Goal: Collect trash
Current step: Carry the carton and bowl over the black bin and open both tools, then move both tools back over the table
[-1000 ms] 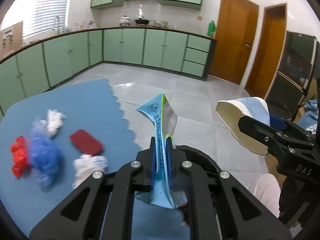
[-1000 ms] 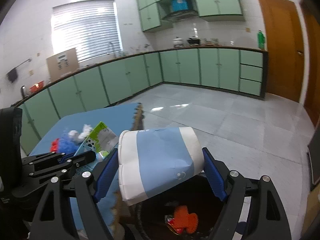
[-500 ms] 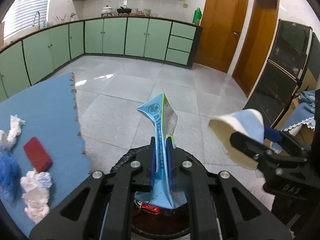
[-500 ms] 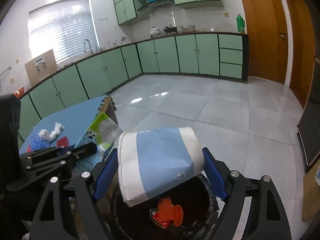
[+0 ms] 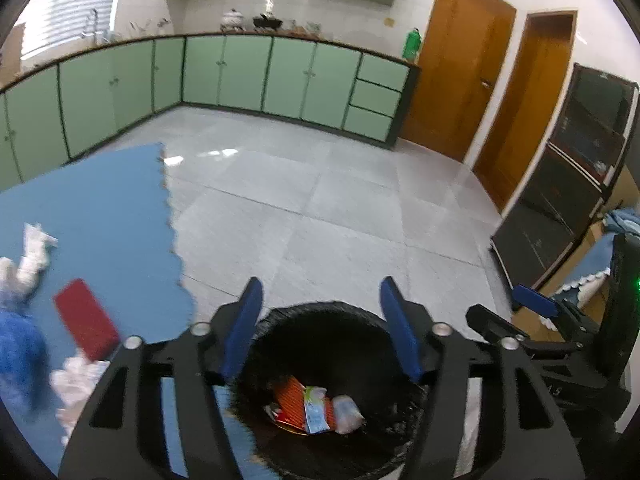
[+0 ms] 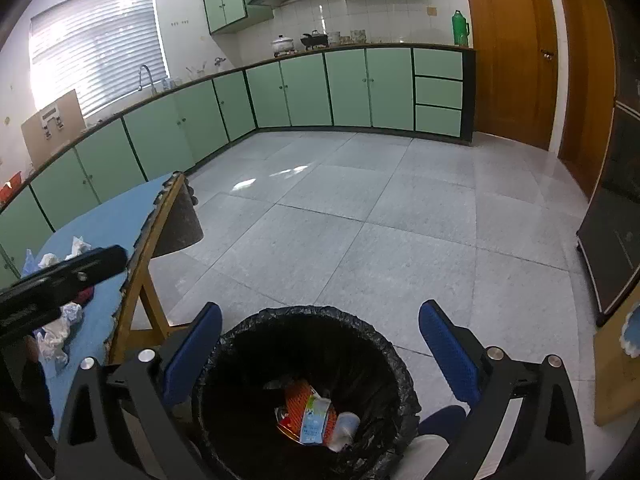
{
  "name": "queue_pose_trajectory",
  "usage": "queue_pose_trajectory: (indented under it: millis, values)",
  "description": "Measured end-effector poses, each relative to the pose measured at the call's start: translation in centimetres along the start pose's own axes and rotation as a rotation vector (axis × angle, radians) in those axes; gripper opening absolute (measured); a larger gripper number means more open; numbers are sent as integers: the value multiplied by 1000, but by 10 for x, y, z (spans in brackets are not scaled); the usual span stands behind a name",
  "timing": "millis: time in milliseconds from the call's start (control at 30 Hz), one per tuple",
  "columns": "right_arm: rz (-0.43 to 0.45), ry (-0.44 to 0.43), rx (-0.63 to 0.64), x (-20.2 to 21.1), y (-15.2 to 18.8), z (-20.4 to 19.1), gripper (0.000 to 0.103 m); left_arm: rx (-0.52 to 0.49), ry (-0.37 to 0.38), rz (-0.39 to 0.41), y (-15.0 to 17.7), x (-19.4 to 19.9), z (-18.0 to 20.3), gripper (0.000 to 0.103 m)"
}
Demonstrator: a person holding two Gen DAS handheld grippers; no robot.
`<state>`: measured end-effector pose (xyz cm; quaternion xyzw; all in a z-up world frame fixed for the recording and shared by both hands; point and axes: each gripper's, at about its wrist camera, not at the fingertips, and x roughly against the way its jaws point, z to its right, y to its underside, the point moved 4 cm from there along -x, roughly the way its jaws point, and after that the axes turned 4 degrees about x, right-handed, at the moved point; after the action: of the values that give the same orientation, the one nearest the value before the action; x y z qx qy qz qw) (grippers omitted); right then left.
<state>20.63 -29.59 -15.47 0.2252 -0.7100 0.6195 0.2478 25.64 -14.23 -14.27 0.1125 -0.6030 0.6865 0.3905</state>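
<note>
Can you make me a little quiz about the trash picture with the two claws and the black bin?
1. True or false: the left claw is holding a carton.
2. What colour is the flat item on the blue mat? A green, B red, C yellow.
3. Fill in: both claws are open above the ____.

Key: 1 false, it is open with nothing in it, like the right claw. 2 B. 3 trash bin, where a carton lies.

Glossy crinkled black plastic lines the bin; matt blue foam mat; polished stone floor; varnished wooden doors.
</note>
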Motion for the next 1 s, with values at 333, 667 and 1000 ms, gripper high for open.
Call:
queue_pose_trajectory:
  millis: [333, 667, 1000]
  values:
    - [64, -70, 39, 23, -22, -54, 97, 82, -140, 108, -11, 72, -61, 87]
    - [53, -190, 121, 13, -15, -154, 97, 165, -318, 151, 2, 133, -138, 90]
    - [75, -245, 199, 5, -4, -222, 97, 213, -415, 156, 26, 161, -194, 90]
